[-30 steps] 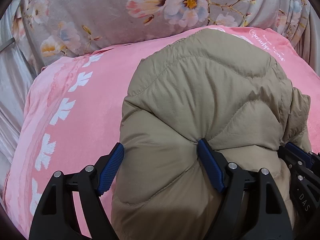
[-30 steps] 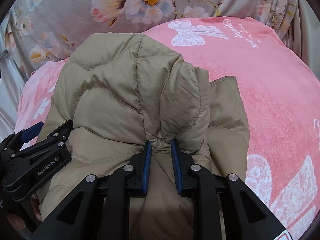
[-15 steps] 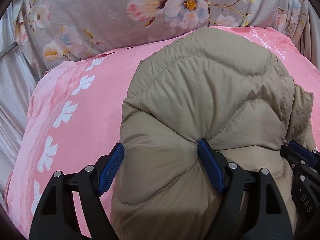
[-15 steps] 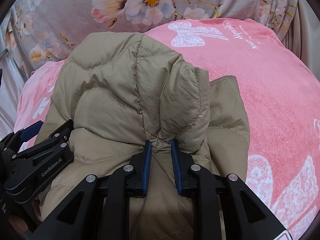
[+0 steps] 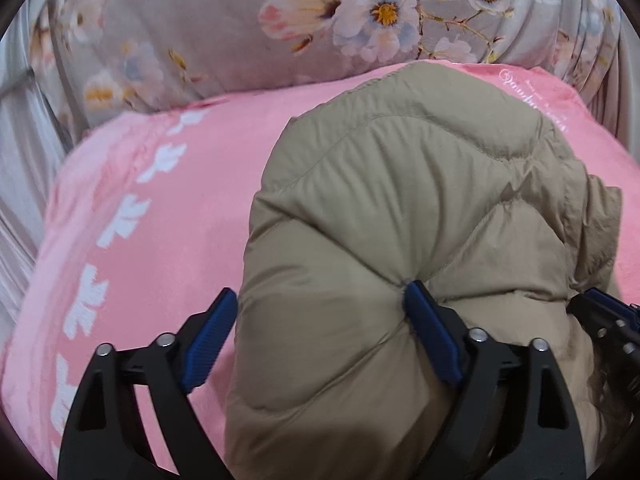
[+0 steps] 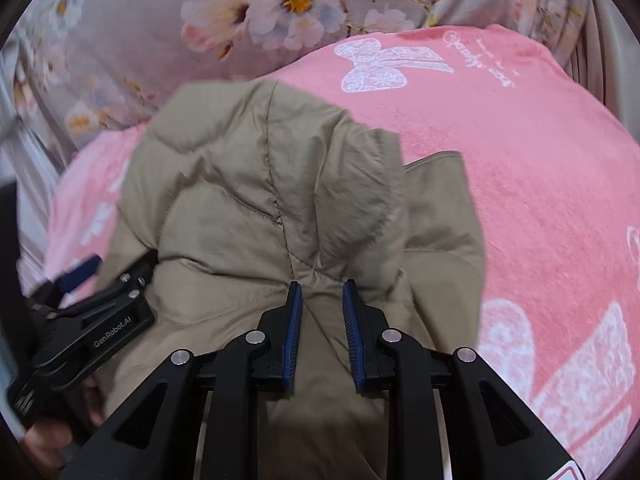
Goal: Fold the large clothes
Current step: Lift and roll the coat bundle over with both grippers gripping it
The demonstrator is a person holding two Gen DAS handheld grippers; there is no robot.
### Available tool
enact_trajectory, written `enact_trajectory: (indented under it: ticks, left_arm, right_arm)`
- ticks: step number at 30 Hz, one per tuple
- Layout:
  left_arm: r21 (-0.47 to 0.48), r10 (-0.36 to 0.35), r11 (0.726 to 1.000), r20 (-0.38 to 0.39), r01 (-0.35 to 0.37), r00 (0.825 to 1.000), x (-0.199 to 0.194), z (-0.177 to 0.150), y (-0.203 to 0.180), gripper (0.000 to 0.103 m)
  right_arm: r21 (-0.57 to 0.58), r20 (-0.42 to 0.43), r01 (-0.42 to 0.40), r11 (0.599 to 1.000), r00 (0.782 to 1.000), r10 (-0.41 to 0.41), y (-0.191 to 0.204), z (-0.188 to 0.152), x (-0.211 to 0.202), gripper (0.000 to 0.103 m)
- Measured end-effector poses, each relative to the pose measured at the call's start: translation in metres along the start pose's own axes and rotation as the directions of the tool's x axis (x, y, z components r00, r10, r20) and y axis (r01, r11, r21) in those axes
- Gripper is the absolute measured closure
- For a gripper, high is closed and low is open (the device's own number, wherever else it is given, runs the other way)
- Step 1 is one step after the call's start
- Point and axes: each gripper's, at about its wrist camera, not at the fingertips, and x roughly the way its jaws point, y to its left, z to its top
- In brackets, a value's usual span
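A tan quilted puffer jacket (image 5: pixel 400 208) lies bunched on a pink blanket (image 5: pixel 168 216); it also shows in the right wrist view (image 6: pixel 256 184). My left gripper (image 5: pixel 320 300) stands wide open around a thick fold of the jacket, its right pad (image 5: pixel 432 336) pressed into the fabric. My right gripper (image 6: pixel 320 292) is shut on a pinch of jacket fabric, its blue pads (image 6: pixel 294 320) close together. The left gripper's body (image 6: pixel 100 320) shows at the left of the right wrist view.
A grey floral bedcover (image 5: pixel 280 20) rises behind the blanket. The pink blanket (image 6: pixel 540 200) with white butterfly prints spreads to the right of the jacket. Pale pleated fabric (image 5: pixel 20 184) hangs at the far left.
Both grippers have moved forward a little with the jacket; the right wrist view is now blurred by motion. The jaws have not changed.
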Motion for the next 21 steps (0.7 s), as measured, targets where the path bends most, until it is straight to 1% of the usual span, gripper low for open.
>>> enact_trajectory:
  ticks: [1,2,3,4,5,7,8,9,10,11,12,13,14,15,16,17,18,20,21]
  left_arm:
    - [-0.026,-0.038,0.999,-0.022,0.037,0.999,-0.004,0.001,0.009,0.014]
    - [-0.051,-0.066,0.997,-0.035,0.064,0.997,-0.008,0.002,0.017,0.014]
    - [-0.096,-0.112,0.99,-0.053,0.106,0.992,-0.015,0.004,0.034,0.014]
    - [-0.12,-0.132,0.985,-0.059,0.124,0.989,-0.018,0.003,0.04,0.013]
    - [-0.141,-0.157,0.979,-0.063,0.147,0.986,-0.021,0.003,0.049,0.011]
    - [-0.169,-0.196,0.969,-0.095,0.178,0.976,-0.021,-0.001,0.065,0.009]
    - [-0.19,-0.241,0.958,-0.124,0.215,0.963,-0.016,-0.004,0.074,0.009]
    - [-0.218,-0.283,0.944,-0.137,0.25,0.949,-0.013,-0.007,0.079,0.009]
    - [-0.257,-0.333,0.922,-0.15,0.288,0.931,-0.008,-0.01,0.086,0.009]
    - [-0.296,-0.379,0.899,-0.159,0.322,0.912,-0.004,-0.013,0.093,0.008]
    - [-0.343,-0.433,0.868,-0.166,0.36,0.886,0.002,-0.017,0.098,0.008]
    - [-0.382,-0.475,0.839,-0.169,0.386,0.864,0.009,-0.02,0.103,0.006]
    - [-0.405,-0.502,0.82,-0.169,0.404,0.848,0.013,-0.022,0.105,0.006]
    - [-0.43,-0.535,0.796,-0.168,0.426,0.828,0.019,-0.025,0.108,0.005]
    - [-0.451,-0.558,0.776,-0.166,0.441,0.813,0.024,-0.027,0.109,0.005]
    - [-0.472,-0.586,0.752,-0.157,0.461,0.795,0.028,-0.028,0.111,0.005]
    - [-0.48,-0.611,0.733,-0.154,0.481,0.777,0.031,-0.03,0.11,0.005]
    - [-0.482,-0.644,0.711,-0.153,0.512,0.749,0.034,-0.03,0.103,0.005]
    - [-0.476,-0.655,0.705,-0.152,0.526,0.74,0.034,-0.031,0.1,0.005]
  right_arm:
    - [0.02,0.015,-0.009,1.0,1.0,0.009,-0.007,0.001,-0.01,0.063]
    - [0.047,0.032,0.004,0.999,0.999,-0.006,-0.02,0.002,-0.023,0.049]
    - [0.065,0.036,0.023,0.998,0.999,-0.025,-0.03,0.001,-0.029,0.043]
    - [0.083,0.03,0.035,0.996,0.999,-0.037,-0.041,0.0,-0.033,0.042]
    - [0.107,0.002,0.024,0.994,1.0,-0.025,-0.057,-0.001,-0.033,0.041]
    - [0.163,-0.069,-0.031,0.986,0.997,0.043,-0.081,-0.005,-0.021,0.04]
    - [0.202,-0.116,-0.06,0.978,0.99,0.085,-0.092,-0.009,-0.011,0.04]
    - [0.228,-0.153,-0.084,0.97,0.981,0.121,-0.099,-0.012,-0.001,0.04]
    - [0.262,-0.193,-0.117,0.958,0.966,0.171,-0.104,-0.017,0.011,0.039]
    - [0.295,-0.207,-0.152,0.943,0.954,0.218,-0.107,-0.02,0.019,0.037]
    - [0.301,-0.193,-0.167,0.939,0.954,0.231,-0.107,-0.021,0.02,0.033]
    - [0.295,-0.186,-0.178,0.939,0.953,0.239,-0.106,-0.02,0.021,0.033]
    - [0.289,-0.189,-0.193,0.938,0.948,0.254,-0.102,-0.018,0.023,0.033]
    - [0.296,-0.188,-0.203,0.933,0.946,0.265,-0.101,-0.017,0.024,0.033]
    - [0.305,-0.189,-0.214,0.928,0.942,0.279,-0.099,-0.016,0.026,0.033]
    - [0.317,-0.19,-0.231,0.92,0.935,0.301,-0.098,-0.017,0.029,0.033]
    - [0.335,-0.191,-0.263,0.905,0.921,0.339,-0.096,-0.017,0.033,0.033]
    - [0.372,-0.185,-0.316,0.873,0.897,0.403,-0.092,-0.021,0.039,0.033]
    - [0.395,-0.179,-0.353,0.848,0.876,0.448,-0.087,-0.023,0.043,0.033]
